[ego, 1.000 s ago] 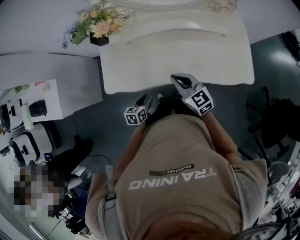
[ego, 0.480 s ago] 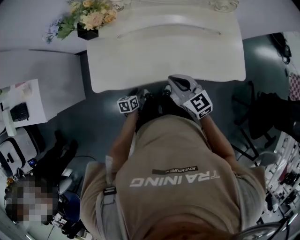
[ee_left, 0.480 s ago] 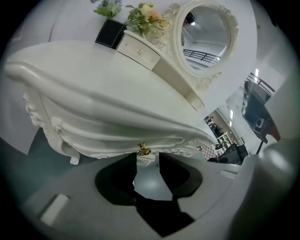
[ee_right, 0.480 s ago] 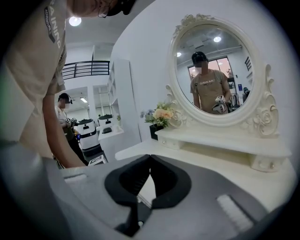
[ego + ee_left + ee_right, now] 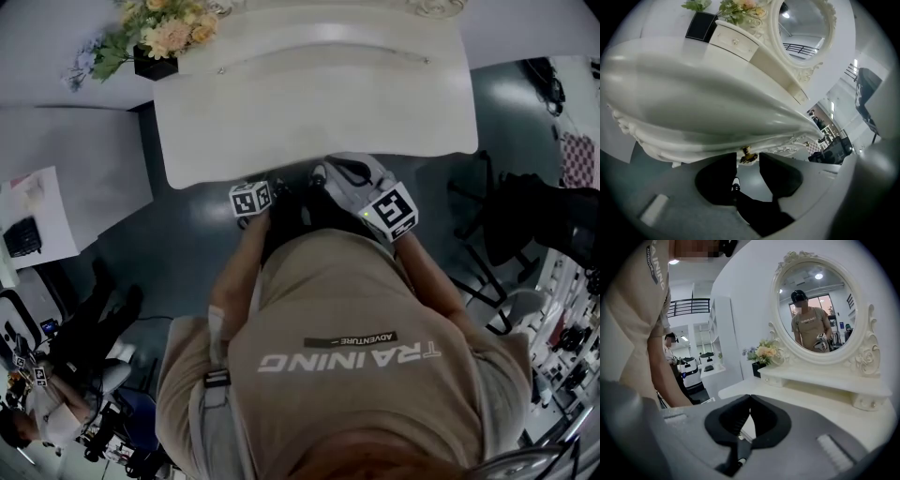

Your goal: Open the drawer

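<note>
The white dressing table (image 5: 309,103) fills the top of the head view. In the left gripper view I look up at its carved front apron (image 5: 693,143), where a small brass drawer knob (image 5: 748,155) hangs. My left gripper (image 5: 747,161) is open, and the knob sits right at the mouth of the gap between its black fingertips (image 5: 723,166). From the head, the left gripper (image 5: 265,194) is at the table's front edge, its jaws hidden. My right gripper (image 5: 750,397) is shut on nothing and is held above the tabletop (image 5: 811,399). In the head view the right gripper (image 5: 349,172) sits beside the left one.
An oval mirror (image 5: 818,310) and a flower pot (image 5: 155,37) stand on the table, with a small upper drawer (image 5: 736,41) under the mirror. A white cabinet (image 5: 66,159) is at the left and a dark chair (image 5: 534,225) at the right. Another person (image 5: 37,412) is at the lower left.
The person has stepped closer to the table. Both grippers have moved up to its front edge, the left one going under the rim.
</note>
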### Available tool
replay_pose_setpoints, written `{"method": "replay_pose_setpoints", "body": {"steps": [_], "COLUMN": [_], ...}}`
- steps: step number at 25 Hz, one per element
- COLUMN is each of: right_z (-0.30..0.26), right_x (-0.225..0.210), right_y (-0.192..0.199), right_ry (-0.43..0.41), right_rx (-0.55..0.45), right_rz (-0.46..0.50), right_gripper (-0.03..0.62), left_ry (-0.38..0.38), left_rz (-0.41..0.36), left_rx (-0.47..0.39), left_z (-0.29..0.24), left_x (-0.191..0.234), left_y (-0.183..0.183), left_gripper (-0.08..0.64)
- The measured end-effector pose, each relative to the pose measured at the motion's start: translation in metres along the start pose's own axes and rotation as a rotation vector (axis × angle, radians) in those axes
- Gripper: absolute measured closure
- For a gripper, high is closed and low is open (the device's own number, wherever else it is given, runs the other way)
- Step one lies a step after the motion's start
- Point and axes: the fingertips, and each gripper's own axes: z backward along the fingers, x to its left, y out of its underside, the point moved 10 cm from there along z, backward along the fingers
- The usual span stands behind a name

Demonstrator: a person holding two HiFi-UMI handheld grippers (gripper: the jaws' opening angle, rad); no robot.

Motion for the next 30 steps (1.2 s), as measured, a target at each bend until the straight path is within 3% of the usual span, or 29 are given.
{"method": "replay_pose_setpoints", "body": {"steps": [8,13,19,30], "right_z": [-0.013,-0.013,-0.016,-0.014], "right_x": [-0.003,-0.006,-0.005,-0.001], "right_y": [0.0,0.0,0.004,0.002], "right_ry": [0.004,0.022,0.023,0.013], "right_rx": [0.019,0.025,0.026,-0.014], "right_rz": [0.003,0.002,-0.011,-0.012], "right_gripper": [0.589,0.589,0.589,0.589], "left_ry": [-0.02,-0.032,0.018,0.006], "left_rz": [0.077,0.046,-0.013,-0.034], "left_rx": [-0.016,-0.045,0.012,0.051], "left_z": [-0.02,-0.017,-0.017,-0.008], "left_x": [0.003,0.003,0.006,-0.001], "left_y": [0.005,0.002,0.0,0.012], "left_gripper": [0.426,0.426,0.43,0.431]}}
